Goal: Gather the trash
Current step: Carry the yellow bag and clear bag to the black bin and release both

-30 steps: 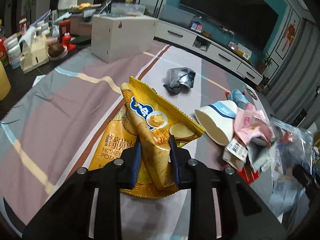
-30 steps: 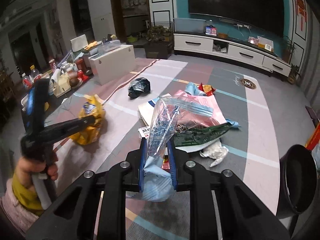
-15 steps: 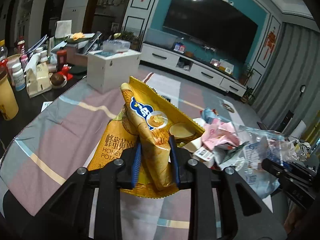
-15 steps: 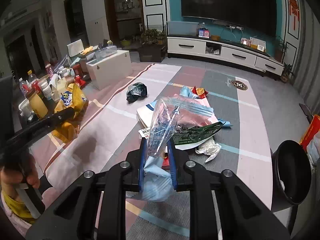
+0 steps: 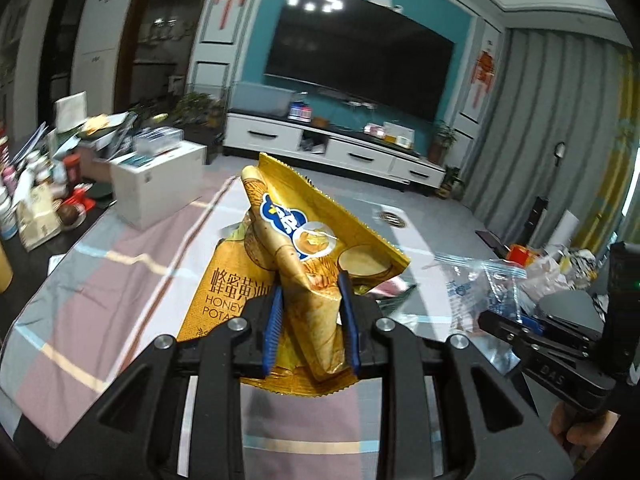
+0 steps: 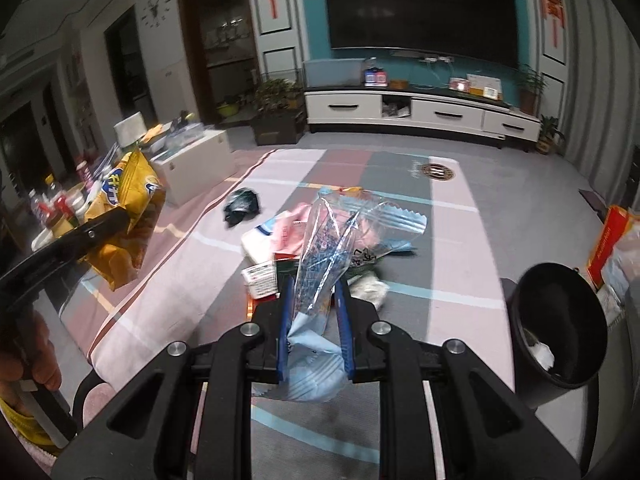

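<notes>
My left gripper (image 5: 310, 300) is shut on a yellow chip bag (image 5: 304, 248) and holds it up above the striped tablecloth (image 5: 132, 280). The bag also shows at the left of the right wrist view (image 6: 128, 216). My right gripper (image 6: 314, 300) is shut on a clear blue-printed plastic bag (image 6: 324, 252), held above a pile of wrappers (image 6: 280, 240) on the cloth. That plastic bag shows at the right of the left wrist view (image 5: 476, 292). A black trash bin (image 6: 560, 332) stands at the right, below table level.
A crumpled black bag (image 6: 242, 206) lies on the cloth beyond the pile. A white box (image 5: 156, 188) stands at the table's far left corner, with bottles and clutter (image 5: 36, 200) on a dark surface left of it. A TV cabinet (image 6: 420, 114) lines the far wall.
Both grippers have risen with their bags. The left wrist view has tilted up from the tabletop toward the TV wall. The right gripper has come closer to the left.
</notes>
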A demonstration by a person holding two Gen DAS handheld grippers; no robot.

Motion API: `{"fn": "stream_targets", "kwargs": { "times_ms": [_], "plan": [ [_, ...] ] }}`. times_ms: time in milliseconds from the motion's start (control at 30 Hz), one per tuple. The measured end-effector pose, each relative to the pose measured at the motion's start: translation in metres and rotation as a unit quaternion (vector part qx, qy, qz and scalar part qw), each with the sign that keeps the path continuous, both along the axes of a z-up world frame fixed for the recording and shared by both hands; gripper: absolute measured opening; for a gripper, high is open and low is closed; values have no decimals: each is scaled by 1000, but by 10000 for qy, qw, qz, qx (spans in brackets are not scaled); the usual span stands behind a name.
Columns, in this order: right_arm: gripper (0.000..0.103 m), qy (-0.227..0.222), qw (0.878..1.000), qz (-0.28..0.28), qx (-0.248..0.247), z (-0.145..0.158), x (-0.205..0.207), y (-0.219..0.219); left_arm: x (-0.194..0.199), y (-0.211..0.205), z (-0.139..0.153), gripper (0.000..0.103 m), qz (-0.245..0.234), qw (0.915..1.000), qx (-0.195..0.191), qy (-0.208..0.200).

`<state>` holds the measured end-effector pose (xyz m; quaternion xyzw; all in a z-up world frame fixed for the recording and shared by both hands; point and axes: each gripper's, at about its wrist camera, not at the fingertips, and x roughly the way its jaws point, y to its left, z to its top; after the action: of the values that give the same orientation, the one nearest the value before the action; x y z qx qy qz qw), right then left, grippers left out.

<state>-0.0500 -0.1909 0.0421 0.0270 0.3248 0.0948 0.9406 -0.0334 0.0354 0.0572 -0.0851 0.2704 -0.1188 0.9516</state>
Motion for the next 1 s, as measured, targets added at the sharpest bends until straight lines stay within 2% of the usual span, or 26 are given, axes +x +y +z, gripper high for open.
{"fn": "stream_targets", "kwargs": {
  "times_ms": [300, 500, 767, 900, 1000],
  "plan": [
    [21, -118, 9974, -658, 265, -3, -17, -64, 3, -72, 14, 27, -741, 9969, 254, -89],
    [21, -102, 9895, -1356, 495, -14, -28, -125, 17, -139, 6, 27, -1490, 9883, 282, 141],
    [21, 38, 9739, -2146, 744, -40, -23, -207, 51, -242, -20, 27, -2485, 9666, 296, 550],
    [21, 167, 9634, -2519, 901, -59, -15, -240, 69, -298, -34, 27, -3144, 9457, 219, 792],
    [21, 301, 9561, -2750, 969, -76, -11, -260, 80, -329, -45, 28, -3392, 9358, 263, 919]
  ]
}}
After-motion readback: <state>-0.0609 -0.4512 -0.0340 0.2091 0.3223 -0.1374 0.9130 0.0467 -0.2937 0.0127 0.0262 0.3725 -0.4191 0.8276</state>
